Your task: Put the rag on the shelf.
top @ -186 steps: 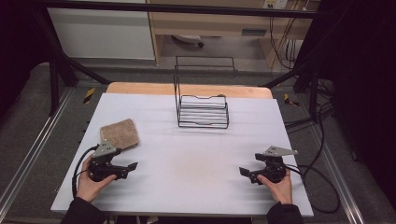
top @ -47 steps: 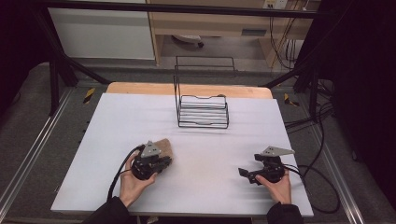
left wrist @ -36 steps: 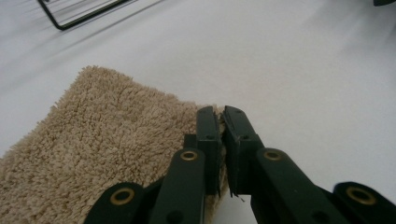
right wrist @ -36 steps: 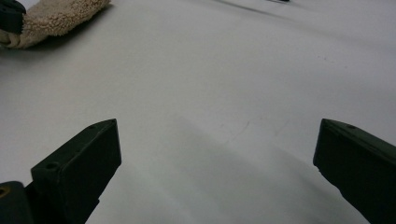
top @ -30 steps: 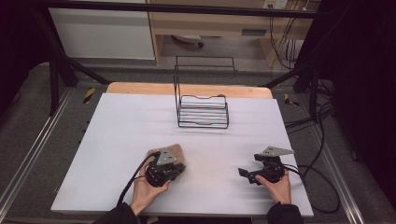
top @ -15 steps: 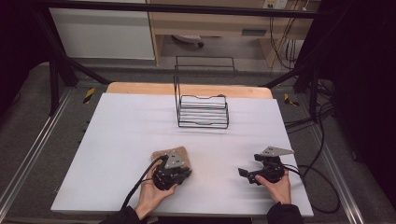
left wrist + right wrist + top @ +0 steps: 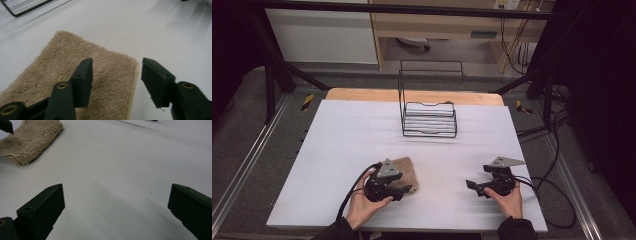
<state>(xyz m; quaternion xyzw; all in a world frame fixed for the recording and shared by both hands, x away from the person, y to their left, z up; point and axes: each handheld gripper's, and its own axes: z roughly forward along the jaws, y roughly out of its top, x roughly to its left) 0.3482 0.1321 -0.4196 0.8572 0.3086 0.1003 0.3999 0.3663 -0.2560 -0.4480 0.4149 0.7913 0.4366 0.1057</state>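
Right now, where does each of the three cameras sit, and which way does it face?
High view: fixed above the person's side, looking forward and down on the table with the wire rack; both forearms, left gripper and right gripper show.
Left gripper view: rides on the left gripper, looking along its parted jaws down at the tan cloth.
Right gripper view: rides on the right gripper, looking low across the table between wide-open jaws.
Shared: the tan cloth lies in all three.

No text, label, brand, number or sign can be read anywhere in these views; the pale plate on the far cabinet front is too blurred to make out.
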